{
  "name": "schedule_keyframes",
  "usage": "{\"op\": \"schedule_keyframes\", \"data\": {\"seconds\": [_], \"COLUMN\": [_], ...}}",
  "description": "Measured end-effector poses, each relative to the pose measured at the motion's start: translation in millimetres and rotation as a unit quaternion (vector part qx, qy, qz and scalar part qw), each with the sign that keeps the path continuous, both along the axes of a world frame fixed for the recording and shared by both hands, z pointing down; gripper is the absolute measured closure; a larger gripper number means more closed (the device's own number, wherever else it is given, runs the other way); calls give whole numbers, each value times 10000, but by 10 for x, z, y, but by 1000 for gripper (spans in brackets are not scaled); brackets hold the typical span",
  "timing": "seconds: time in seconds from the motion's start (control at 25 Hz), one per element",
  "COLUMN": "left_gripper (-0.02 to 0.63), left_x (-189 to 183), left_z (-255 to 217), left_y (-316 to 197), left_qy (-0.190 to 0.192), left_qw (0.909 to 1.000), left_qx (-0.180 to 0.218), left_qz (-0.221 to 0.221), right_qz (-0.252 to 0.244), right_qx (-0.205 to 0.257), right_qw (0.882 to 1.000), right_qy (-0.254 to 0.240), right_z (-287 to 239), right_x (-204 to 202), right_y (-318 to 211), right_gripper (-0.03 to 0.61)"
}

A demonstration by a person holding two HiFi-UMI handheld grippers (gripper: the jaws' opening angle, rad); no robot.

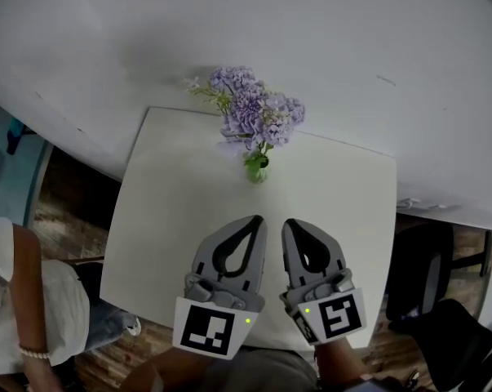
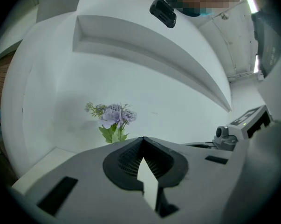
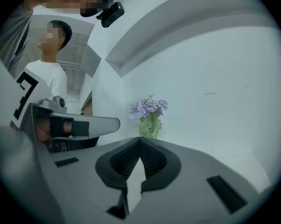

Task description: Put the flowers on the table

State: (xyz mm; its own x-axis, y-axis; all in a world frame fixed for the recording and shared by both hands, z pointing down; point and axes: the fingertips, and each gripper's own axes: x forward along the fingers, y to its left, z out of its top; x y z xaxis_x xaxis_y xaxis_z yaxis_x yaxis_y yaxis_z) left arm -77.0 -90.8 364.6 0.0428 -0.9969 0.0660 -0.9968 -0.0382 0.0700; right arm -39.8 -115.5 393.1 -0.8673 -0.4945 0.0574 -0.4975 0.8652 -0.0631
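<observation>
At the far edge of the desk [image 1: 164,235] the flowers [image 1: 254,121] are seen upright, well apart from the left tool [image 1: 247,231] & right tool [image 1: 296,233], both pressed together w/ nothing held, so they're prob. best drawn straight back.

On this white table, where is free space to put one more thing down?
The table is bare on both sides of the flowers and across the middle, between them and the left gripper and right gripper. Only the far edge by the flowers and the near edge are crowded.
</observation>
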Motion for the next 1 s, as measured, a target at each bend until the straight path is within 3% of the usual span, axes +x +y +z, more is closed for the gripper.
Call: {"op": "schedule_keyframes", "data": {"seconds": [1.0], "left_gripper": [606], "left_x": [1342], "left_z": [-504], "left_y": [1099], "left_qy": [-412], "left_qw": [9972], "left_qx": [614], "left_qz": [-147], "right_qz": [-301], "right_qx": [700], "right_qw": [9949], "right_qy": [-663], "right_z": [-657], "right_x": [1229], "right_y": [1099], "right_gripper": [572]}}
